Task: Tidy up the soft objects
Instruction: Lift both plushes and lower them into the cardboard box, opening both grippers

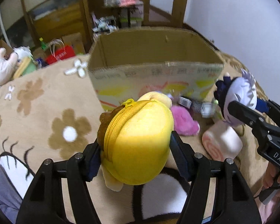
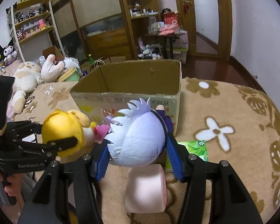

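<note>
So my left gripper (image 1: pixel 135 147) has its fingers pinching the yellow zip plush (image 1: pixel 138 145) from both sides, lifted above the bed blanket (image 1: pixel 37 112) and just in front of the cardboard box (image 1: pixel 155 71); the zipper runs over the top and there's a brown bit sticking out on its left. My right gripper (image 2: pixel 138 149) has its blue-padded fingers (image 2: pixel 173 155) clamped on the lavender spiky-haired plush (image 2: pixel 140 138), also held up in the air, close to the box's near wall; from the left wrist view it sits off to the right of the yellow one, apart from it.

Box is open at the top and I can't see anything inside from either view. Under the right gripper a pink roll-shaped plush (image 2: pixel 146 188) lies on the blanket; a pink fuzzy plush (image 1: pixel 184 121) sits between the two held toys, near the box front; a green packet (image 2: pixel 194 149) lies beside the roll. Farther back left there's a pile of stuffed animals (image 2: pixel 28 78) and shelves (image 2: pixel 31 24) of figures.
</note>
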`<state>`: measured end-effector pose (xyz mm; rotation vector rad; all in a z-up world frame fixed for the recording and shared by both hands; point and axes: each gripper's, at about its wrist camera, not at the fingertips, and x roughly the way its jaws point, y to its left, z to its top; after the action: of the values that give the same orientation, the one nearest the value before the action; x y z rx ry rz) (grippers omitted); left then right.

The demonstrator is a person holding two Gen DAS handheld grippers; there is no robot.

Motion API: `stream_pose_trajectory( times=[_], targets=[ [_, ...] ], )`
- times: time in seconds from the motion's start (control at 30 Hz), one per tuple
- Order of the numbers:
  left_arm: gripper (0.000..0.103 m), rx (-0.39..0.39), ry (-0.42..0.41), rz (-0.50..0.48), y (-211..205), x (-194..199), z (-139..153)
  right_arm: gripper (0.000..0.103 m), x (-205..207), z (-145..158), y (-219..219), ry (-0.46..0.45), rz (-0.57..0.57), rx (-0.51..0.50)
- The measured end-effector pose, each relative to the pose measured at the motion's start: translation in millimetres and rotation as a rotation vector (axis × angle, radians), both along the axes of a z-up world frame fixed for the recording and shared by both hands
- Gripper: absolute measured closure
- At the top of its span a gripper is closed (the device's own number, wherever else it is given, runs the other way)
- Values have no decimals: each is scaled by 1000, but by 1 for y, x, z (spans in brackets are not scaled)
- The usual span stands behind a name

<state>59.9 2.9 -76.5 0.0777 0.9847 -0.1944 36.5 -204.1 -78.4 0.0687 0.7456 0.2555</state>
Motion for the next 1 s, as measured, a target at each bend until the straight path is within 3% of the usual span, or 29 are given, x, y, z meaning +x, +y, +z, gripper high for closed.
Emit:
stream_pose_trajectory(
  times=[0.43,0.83,1.0],
  targets=[
    [37,22,-293,22,-3,-13,62,44,-18,48,-3,-181,-37,9],
    [37,65,-452,13,-10,9,100,44,4,90,0,-308,-44,20],
    [37,53,-466,29,-10,28,107,44,21,98,1,-339,-41,25]
  ],
)
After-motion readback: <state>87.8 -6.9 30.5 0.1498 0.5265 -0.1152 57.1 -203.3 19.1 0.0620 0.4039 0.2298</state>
